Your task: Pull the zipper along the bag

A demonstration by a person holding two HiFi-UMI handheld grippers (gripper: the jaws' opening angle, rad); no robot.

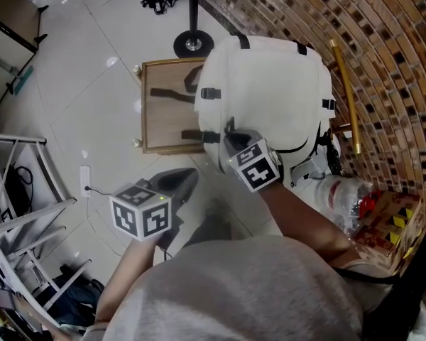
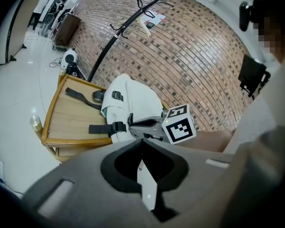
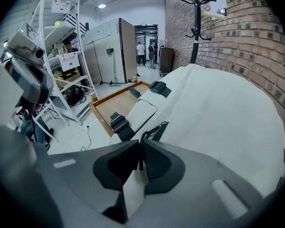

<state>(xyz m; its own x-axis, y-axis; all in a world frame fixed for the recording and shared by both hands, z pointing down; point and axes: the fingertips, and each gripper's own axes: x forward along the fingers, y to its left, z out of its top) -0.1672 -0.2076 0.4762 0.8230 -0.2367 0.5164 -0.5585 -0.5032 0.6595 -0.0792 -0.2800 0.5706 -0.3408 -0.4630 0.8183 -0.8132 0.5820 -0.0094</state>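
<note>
Bag (image 1: 270,91): white backpack, lying on the counter against the brick wall (image 1: 383,41), filling most of the top and overhanging its near edge.
Counter (image 1: 160,119): small square wooden top with a raised rim; the left part is bare except for the bag's trailing straps.
Straps (image 1: 210,93): black webbing with black buckles, along the bag's left side; two loose ends lie flat on the wood.
Zipper pull (image 3: 157,128): dark tab at the bag's near edge, just right of the lower buckle, its end running in between the right tongs' pads.
Right tongs (image 3: 140,144): clenched, grasping the zipper pull; angled down at the bag's near edge, with the marker cube toward the person.
Left tongs (image 2: 142,140): clenched with the tips meeting, nothing between them; held off the bag, in front of the counter and over the floor, pointing toward the right tongs.
Left tongs, head view (image 1: 192,173): below and left of the right tongs (image 1: 231,130), apart from them.
Coat stand (image 1: 193,43): black pole on a round base, on the floor beyond the counter.
Yellow rod (image 1: 346,91): leaning along the wall, just right of the bag.
Shelf rack (image 3: 61,46): white metal, well away across the tiled floor.
</note>
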